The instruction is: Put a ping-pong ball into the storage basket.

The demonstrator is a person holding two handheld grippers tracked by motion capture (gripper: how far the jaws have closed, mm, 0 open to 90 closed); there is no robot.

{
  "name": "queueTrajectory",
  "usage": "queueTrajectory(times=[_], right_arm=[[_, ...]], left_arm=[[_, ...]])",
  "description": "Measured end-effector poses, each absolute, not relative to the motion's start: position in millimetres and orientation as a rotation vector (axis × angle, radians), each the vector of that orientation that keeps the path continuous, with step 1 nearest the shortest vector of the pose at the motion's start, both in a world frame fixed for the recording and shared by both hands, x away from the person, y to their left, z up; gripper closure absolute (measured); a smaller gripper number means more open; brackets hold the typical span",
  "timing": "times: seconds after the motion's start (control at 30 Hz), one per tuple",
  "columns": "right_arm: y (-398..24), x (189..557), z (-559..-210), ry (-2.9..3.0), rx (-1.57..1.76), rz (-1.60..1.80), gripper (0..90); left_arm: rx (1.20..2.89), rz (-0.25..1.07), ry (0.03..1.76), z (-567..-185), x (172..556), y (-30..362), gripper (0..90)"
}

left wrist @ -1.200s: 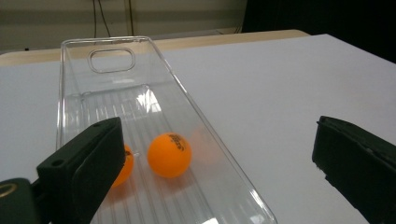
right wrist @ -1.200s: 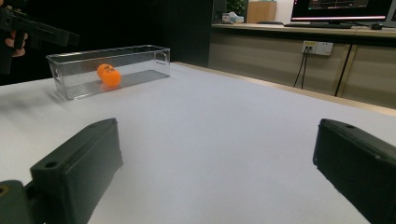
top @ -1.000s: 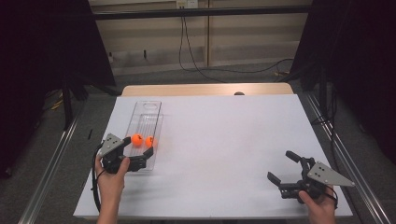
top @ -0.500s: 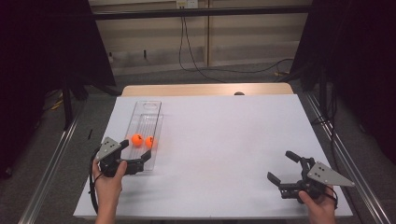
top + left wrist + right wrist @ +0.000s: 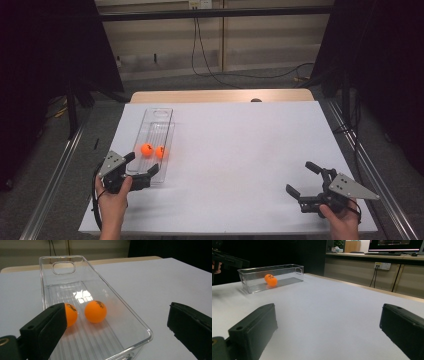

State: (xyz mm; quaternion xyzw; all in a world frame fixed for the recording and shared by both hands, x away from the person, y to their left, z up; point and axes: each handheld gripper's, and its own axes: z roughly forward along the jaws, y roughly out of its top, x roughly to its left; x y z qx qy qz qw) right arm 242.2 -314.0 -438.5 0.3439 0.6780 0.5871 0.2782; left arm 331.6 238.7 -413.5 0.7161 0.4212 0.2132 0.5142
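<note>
Two orange balls (image 5: 153,151) sit side by side inside a clear plastic bin (image 5: 161,116), pretty much touching each other, roughly in the middle of its length. From the high view the bin is a long narrow thing lying on the white table (image 5: 240,150), its long axis running from 6 toward 12 o'clock, parked on the left half of the tabletop. The far end wall of the bin has a cut-out handle hole in it, and the floor is ribbed, which you can see nicely in the left gripper view, where the balls (image 5: 85,312) have some dark print on them that's too small to read.

Left gripper (image 5: 140,166) hovers right at the near end of the bin, at about 6 o'clock from the balls, with its jaws spread wide and nothing between them except the bin's near corner area. In its own view the left jaw partly covers one ball and the right jaw is way off over bare table, so it's definitely not pinching anything. The person's hand (image 5: 114,200) wraps the grip from below.

Right gripper (image 5: 305,179) is well apart from all that, down at around 4 o'clock from the bin near the table's front right corner. Jaws spread wide there too, holding nothing. In the right gripper view the bin (image 5: 272,277) shows off at 10 o'clock.
</note>
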Motion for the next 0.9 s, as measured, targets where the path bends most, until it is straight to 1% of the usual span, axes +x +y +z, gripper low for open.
queueTrajectory(times=[0.5,0.9], right_arm=[[-314,242,-438,1.819,0.920,1.578,0.6],[-314,242,-438,1.818,0.922,1.577,0.6]], left_arm=[[1.674,0.511,1.010,-418,327,248,2.6],[1.691,0.518,1.002,-424,325,249,2.6]])
